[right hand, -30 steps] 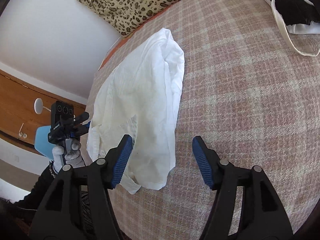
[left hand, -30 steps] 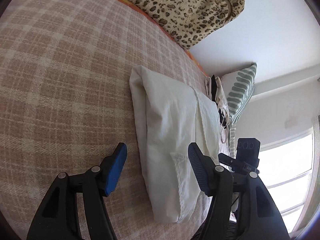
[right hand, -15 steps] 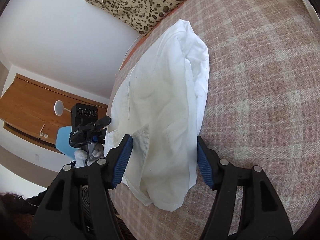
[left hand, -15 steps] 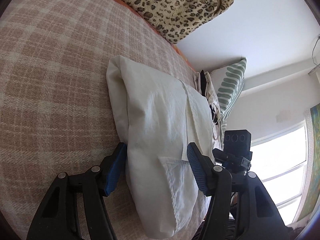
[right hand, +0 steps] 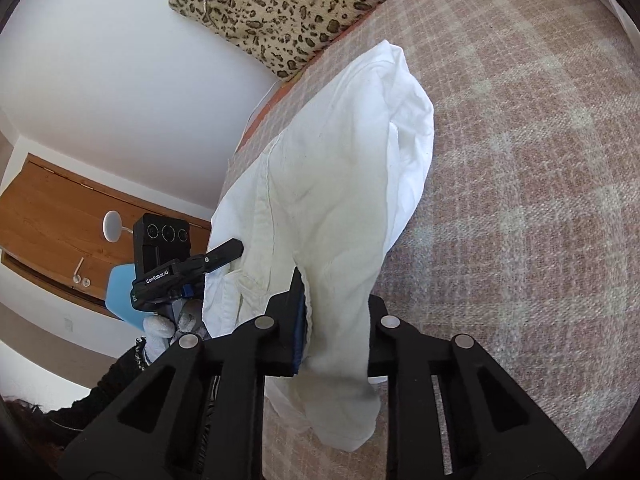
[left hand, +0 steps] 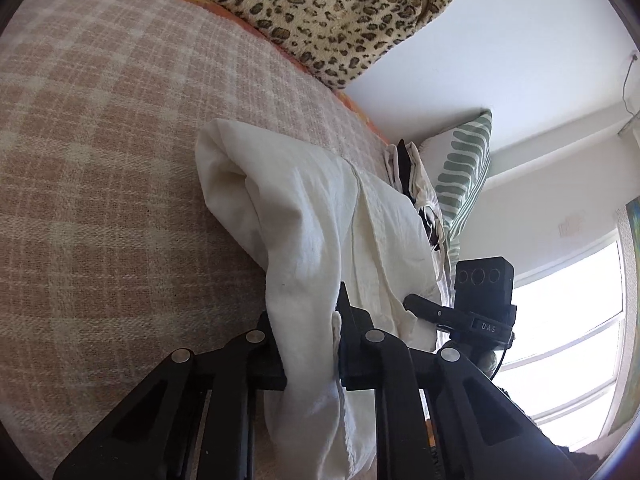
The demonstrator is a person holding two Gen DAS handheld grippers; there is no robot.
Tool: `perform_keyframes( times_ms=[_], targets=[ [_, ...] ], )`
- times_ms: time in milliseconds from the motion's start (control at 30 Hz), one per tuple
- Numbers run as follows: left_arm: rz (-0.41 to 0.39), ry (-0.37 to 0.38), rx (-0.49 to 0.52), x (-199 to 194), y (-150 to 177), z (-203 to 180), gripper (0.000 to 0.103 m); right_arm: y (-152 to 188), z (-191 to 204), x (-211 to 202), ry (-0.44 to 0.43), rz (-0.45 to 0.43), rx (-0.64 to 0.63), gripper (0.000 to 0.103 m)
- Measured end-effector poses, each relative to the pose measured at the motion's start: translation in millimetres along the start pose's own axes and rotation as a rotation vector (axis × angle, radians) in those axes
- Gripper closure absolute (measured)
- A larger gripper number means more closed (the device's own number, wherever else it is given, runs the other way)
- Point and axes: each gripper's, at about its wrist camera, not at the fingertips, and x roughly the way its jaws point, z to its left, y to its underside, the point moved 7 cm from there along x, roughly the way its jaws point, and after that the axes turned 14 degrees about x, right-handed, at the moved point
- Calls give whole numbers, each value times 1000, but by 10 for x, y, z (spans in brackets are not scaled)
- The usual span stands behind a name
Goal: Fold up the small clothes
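A white garment (left hand: pixel 320 224) lies partly folded on the pink plaid bed cover (left hand: pixel 100 140). My left gripper (left hand: pixel 306 332) is shut on its near edge, and the cloth bunches between the fingers and hangs below them. In the right wrist view the same garment (right hand: pixel 340 184) runs away from me, and my right gripper (right hand: pixel 334 320) is shut on its near end. Each gripper shows in the other's view, the right one (left hand: pixel 476 300) and the left one (right hand: pixel 172 260), both at the garment's near edge.
A leopard-print bag (left hand: pixel 332 12) sits at the far side of the bed against the white wall. A green-striped pillow (left hand: pixel 460 176) and a black and white cloth pile (left hand: pixel 412 176) lie beyond the garment. A wooden cabinet (right hand: pixel 52 232) stands off the bed.
Both grippers moved forward onto the garment's near edge and closed on it. The cloth has lifted and bunched between the fingers.
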Motion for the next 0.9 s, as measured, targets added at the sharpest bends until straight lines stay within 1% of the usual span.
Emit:
perform_keyframes(
  times_ms=[167,300,433,633,900],
  targets=[
    [-21,-25,82,-50,-104,-256,90,41,228,-117,97,-40,-116,89],
    [-30,-20,131,-25,-205,-479,90,30,359,-359,128,-84,-173,89],
    [-33,-1,181,99,-371,-752,91,-27,434,-671,156,-136,-213,89],
    [-31,45,270,518,-693,-1263,90,-237,349,-1307,217,-238,-246,89],
    [-30,113,378,1310,-1241,-2014,91,-711,19,-2238,297,-356,-253,89]
  ],
)
